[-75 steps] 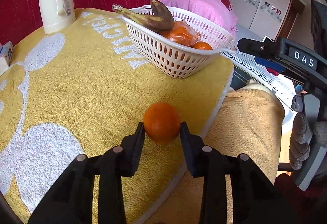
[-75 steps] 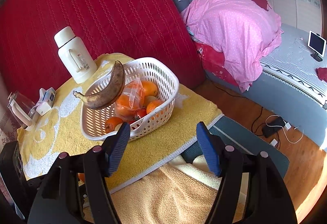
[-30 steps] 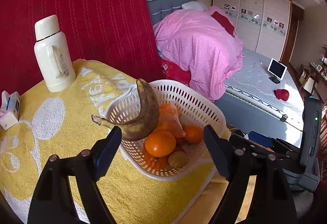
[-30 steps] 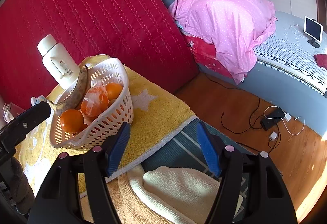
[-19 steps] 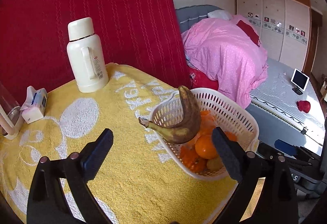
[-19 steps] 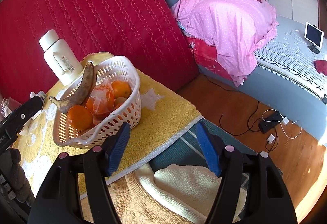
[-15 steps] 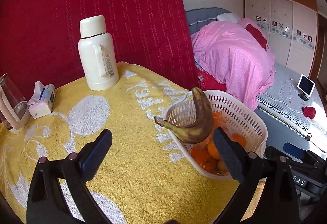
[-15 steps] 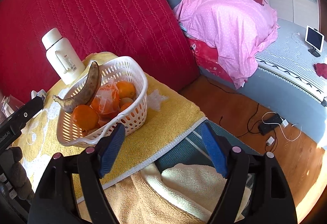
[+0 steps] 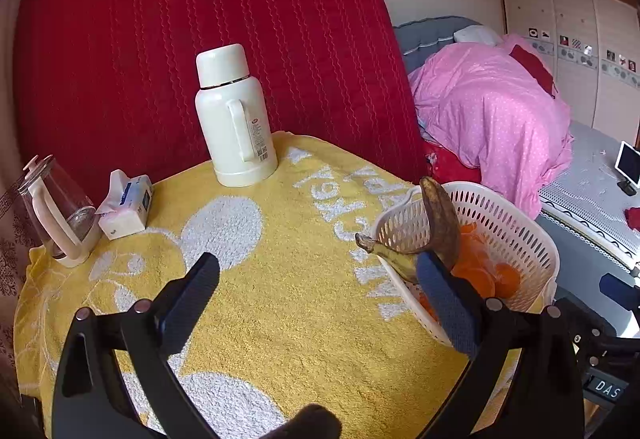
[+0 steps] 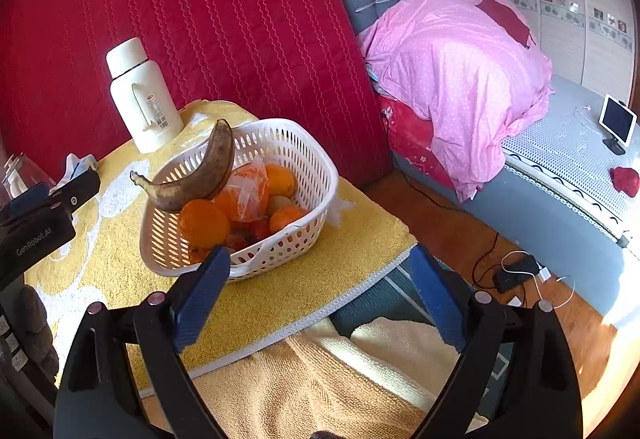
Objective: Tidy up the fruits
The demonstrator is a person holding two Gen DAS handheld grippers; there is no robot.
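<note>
A white plastic basket [image 10: 308, 159] stands on the yellow towel-covered table [image 10: 360, 239]. It holds a brown-spotted banana [image 10: 204, 175] across its rim, an orange [image 10: 202, 223], a plastic bag of orange fruit [image 10: 246, 191] and more fruit. In the left wrist view the basket [image 9: 516, 223] and banana [image 9: 438, 223] sit at the right. My left gripper [image 9: 318, 279] is open and empty above the table, left of the basket. My right gripper [image 10: 320, 275] is open and empty, in front of the basket by the table edge.
A white thermos [image 9: 232, 119] stands at the back by the red padded wall. A tissue pack [image 9: 126, 205] and a glass kettle [image 9: 56, 207] sit at the left. A bed with a pink duvet [image 10: 460, 67] is at the right. Cables [image 10: 516, 275] lie on the floor.
The left gripper let the orange go into the basket, opened wide and drew back to the left. The right gripper stayed open and shifted slightly toward the basket.
</note>
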